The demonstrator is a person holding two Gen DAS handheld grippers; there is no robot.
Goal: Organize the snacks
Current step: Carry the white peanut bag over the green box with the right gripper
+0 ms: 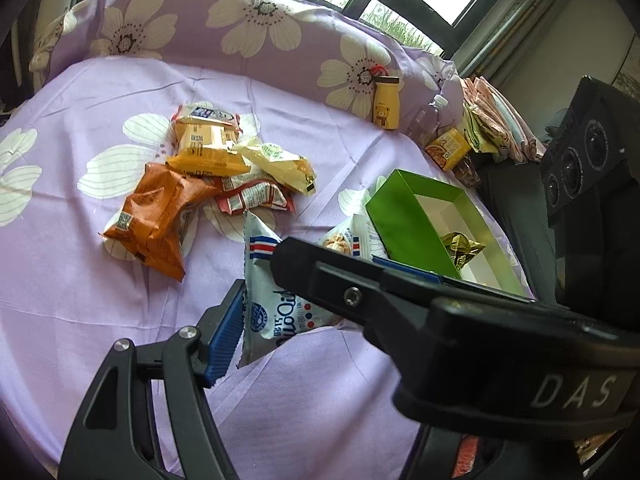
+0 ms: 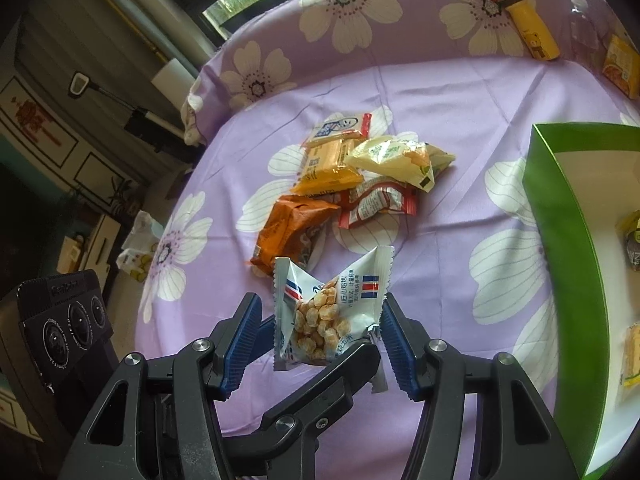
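Note:
A white snack packet with red and blue stripes [image 1: 276,304] [image 2: 328,308] is held above the purple flowered cloth. My left gripper [image 1: 260,280] is shut on it, and its black finger also crosses the right wrist view below the packet. My right gripper [image 2: 320,340] is open, its blue pads [image 2: 240,340] standing either side of the packet without pressing it. A pile of snack packets [image 1: 212,184] [image 2: 344,184] lies on the cloth beyond. A green box [image 1: 420,220] [image 2: 560,240] with a white inside stands at the right and holds a few packets.
A yellow bear bottle [image 1: 386,102] [image 2: 532,32], a clear bottle [image 1: 428,116] and a small orange carton [image 1: 448,148] stand at the far right by the cushion. A black camera device [image 1: 580,160] [image 2: 60,328] sits beside the bed.

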